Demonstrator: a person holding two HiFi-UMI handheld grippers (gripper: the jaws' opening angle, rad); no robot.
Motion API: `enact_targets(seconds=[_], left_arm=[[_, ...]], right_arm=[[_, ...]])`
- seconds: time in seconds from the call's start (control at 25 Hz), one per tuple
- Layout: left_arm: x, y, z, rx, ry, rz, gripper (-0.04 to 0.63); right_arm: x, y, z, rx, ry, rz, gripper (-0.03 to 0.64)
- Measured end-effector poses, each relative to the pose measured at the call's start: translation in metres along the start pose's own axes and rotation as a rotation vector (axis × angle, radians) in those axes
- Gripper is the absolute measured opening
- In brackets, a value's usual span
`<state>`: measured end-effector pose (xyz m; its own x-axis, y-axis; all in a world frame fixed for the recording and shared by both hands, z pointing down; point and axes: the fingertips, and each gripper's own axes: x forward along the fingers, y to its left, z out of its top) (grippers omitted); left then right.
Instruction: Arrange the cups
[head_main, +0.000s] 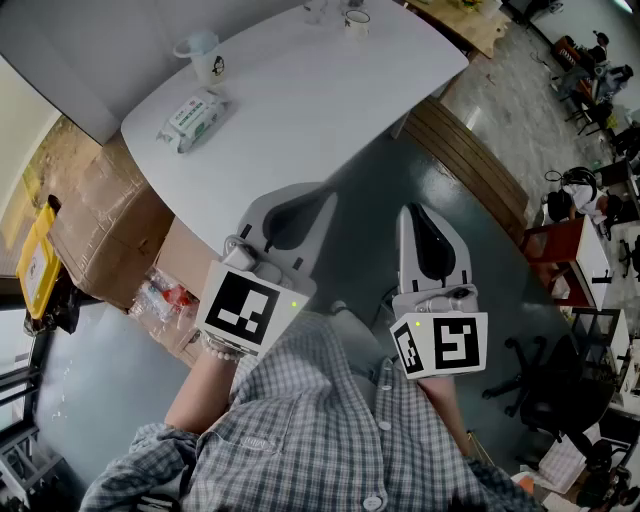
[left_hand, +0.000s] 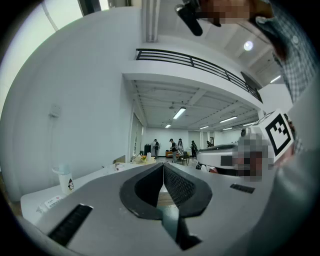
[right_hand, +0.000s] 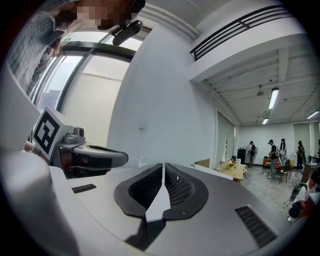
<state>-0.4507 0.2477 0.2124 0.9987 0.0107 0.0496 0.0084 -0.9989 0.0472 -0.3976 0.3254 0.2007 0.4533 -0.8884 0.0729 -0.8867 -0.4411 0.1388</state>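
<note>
From your head view, the left gripper (head_main: 322, 197) and the right gripper (head_main: 414, 212) are both held out in front of your checked shirt (head_main: 300, 430), side by side over the grey floor, on the near side of the white table (head_main: 300, 110). The cups are far from both. A white cup (head_main: 204, 55) with a small dark figure printed on it stands near the table's far left edge, and a mug (head_main: 357, 22) stands further right at the far edge. A pack of wipes (head_main: 192, 118) lies just near of the white cup. Cardboard boxes (head_main: 110, 230) sit under the table's left end.

In the left gripper view, the left gripper (left_hand: 163, 167) has its jaws pressed together with nothing between them. The white cup (left_hand: 65, 179) stands upright, well off to the left on the table (left_hand: 30, 202). Your other gripper's marker cube shows at the right.

In the right gripper view, the right gripper (right_hand: 163, 169) is likewise closed tight and empty (only a thin seam between the ribbed pads). No cup can be made out here.
</note>
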Motion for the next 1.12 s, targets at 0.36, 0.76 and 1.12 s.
enact_targets(seconds=[0.36, 0.76, 1.12], left_arm=[[0.000, -0.003, -0.002, -0.005, -0.002, -0.007, 0.012], [0.028, -0.015, -0.006, 0.003, 0.017, -0.059, 0.012], [0.087, -0.023, -0.004, 0.012, 0.039, -0.028, 0.012]], right_arm=[[-0.003, 0.000, -0.003, 0.026, 0.004, -0.004, 0.032], [-0.009, -0.027, -0.017, 0.040, 0.028, -0.061, 0.032], [0.016, -0.100, -0.028, 0.092, 0.016, -0.052, 0.032]])
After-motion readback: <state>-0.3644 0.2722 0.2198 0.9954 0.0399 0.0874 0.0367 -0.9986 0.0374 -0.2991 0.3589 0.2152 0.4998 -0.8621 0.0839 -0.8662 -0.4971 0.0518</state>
